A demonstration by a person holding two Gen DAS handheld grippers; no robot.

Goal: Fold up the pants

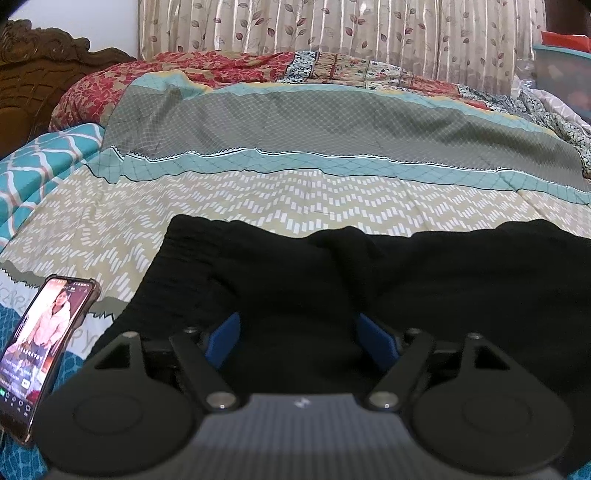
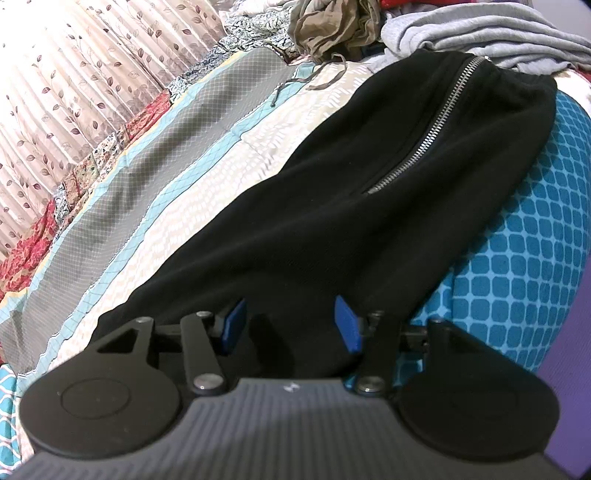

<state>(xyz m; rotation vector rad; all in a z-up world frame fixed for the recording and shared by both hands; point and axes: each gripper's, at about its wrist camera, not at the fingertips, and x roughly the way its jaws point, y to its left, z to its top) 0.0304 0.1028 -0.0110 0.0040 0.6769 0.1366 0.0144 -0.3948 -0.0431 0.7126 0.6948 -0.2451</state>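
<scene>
Black pants [image 1: 369,280] lie spread on the patterned bedspread [image 1: 295,192]. My left gripper [image 1: 301,332] is open, its blue pads [image 1: 223,338] apart, low over the near edge of the black cloth. In the right wrist view the pants [image 2: 351,177] stretch away, with a silver zipper [image 2: 436,122] running toward the waistband at the far end. My right gripper [image 2: 291,325] is open, its blue pads [image 2: 347,328] apart, with black cloth lying between them at the near end of the pants.
A phone [image 1: 40,350] with a lit screen lies at the left, close to my left gripper. A carved wooden headboard [image 1: 37,81] and curtains [image 1: 332,29] stand behind. A pile of clothes [image 2: 406,33] lies beyond the waistband. A blue patterned sheet [image 2: 524,258] is at the right.
</scene>
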